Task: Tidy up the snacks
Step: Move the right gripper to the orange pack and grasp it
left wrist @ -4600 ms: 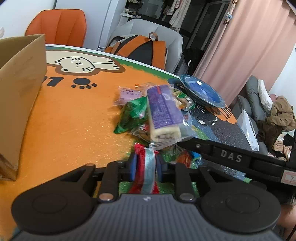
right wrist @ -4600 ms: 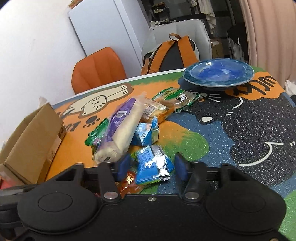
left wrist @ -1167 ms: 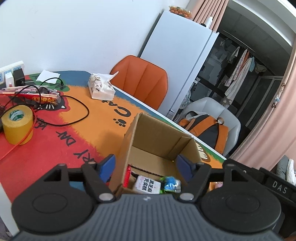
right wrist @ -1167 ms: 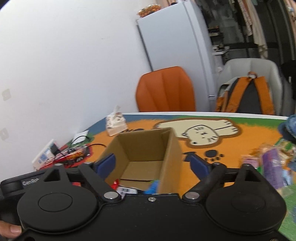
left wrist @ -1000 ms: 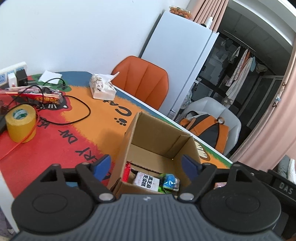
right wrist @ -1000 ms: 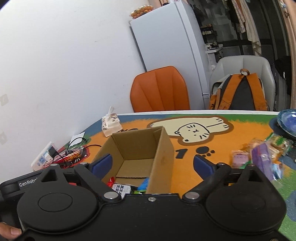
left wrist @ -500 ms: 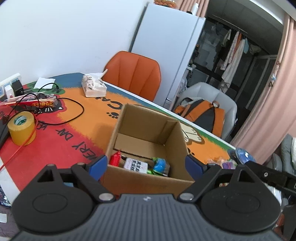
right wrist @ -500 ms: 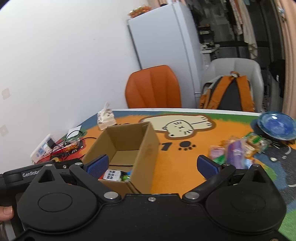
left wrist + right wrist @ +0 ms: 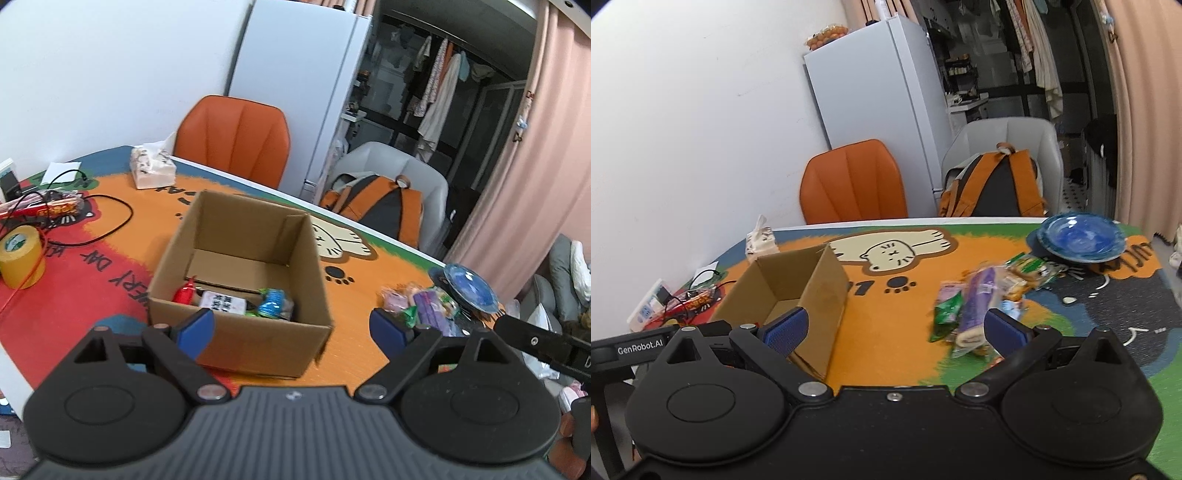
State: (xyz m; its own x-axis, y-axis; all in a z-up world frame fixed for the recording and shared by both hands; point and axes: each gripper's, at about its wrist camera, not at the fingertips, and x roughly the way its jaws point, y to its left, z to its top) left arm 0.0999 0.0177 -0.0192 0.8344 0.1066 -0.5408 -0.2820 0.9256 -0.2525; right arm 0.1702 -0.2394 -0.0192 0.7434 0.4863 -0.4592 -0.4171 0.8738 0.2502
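Where chairs (image 9: 853,184) stand, cat-print table (image 9: 894,325) spreads.

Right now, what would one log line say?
left gripper: open, empty | right gripper: open, empty | cardboard box: holds snacks | snack pile: on table

Each claw is black plastic with blue pads and silver screws at the pivots. The left claw (image 9: 291,328) has a ribbed grey base; the right claw (image 9: 894,328) has a smooth black one.

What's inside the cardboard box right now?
In the cardboard box, at its near end: a red packet, a white labelled packet and a blue packet. The far floor is bare. The near wall hides anything tucked right behind it.
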